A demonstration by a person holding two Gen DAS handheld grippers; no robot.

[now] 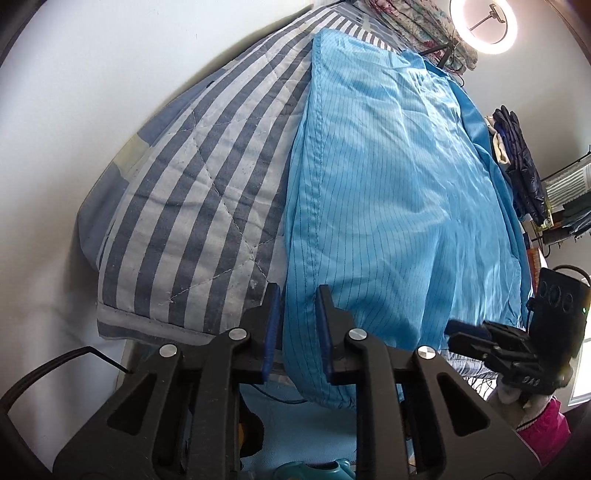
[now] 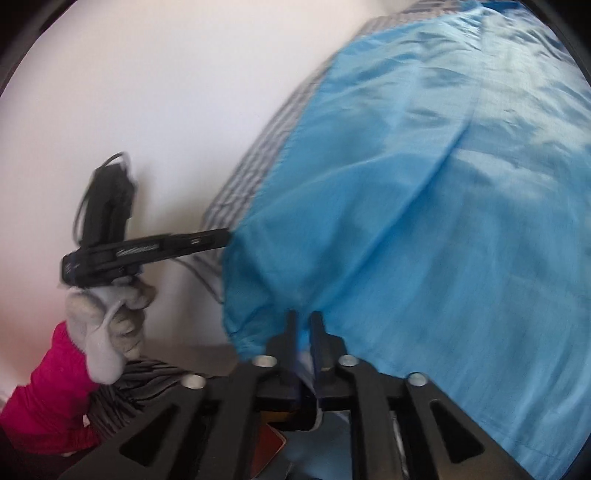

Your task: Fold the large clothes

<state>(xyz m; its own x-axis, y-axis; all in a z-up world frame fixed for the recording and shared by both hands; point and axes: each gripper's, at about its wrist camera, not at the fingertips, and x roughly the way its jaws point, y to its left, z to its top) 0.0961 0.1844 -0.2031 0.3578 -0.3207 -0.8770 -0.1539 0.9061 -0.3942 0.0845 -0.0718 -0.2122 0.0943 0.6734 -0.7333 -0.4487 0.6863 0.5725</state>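
Left gripper (image 1: 295,328) stands at 6 o'clock of its own view, its jaws narrow, with the near hem of the blue garment (image 1: 388,192) between the two blue pads; I cannot tell if the pads already press on the cloth. Right gripper (image 2: 303,332) is also at 6 o'clock in its own view, jaws narrow, and a fold of the same garment's edge sits between its fingers; this picture is blurred, so a firm grip cannot be confirmed.

From the right wrist view, the left gripper appears at 9 o'clock, held by a hand in a grey glove (image 2: 107,325) with a pink sleeve (image 2: 48,395), and its tip touches the left corner of the garment.

Blue garment with thin dark pinstripes lies spread flat on a striped quilt (image 1: 192,192), which covers the bed; the garment's near edge hangs over the bed's border. Quilt shows bare toward 9 o'clock of the garment.

Farther, at 3 o'clock in the left wrist view, dark jackets (image 1: 521,162) hang. At 1 o'clock a lit ring light (image 1: 482,22) stands beside flowered fabric (image 1: 413,26).
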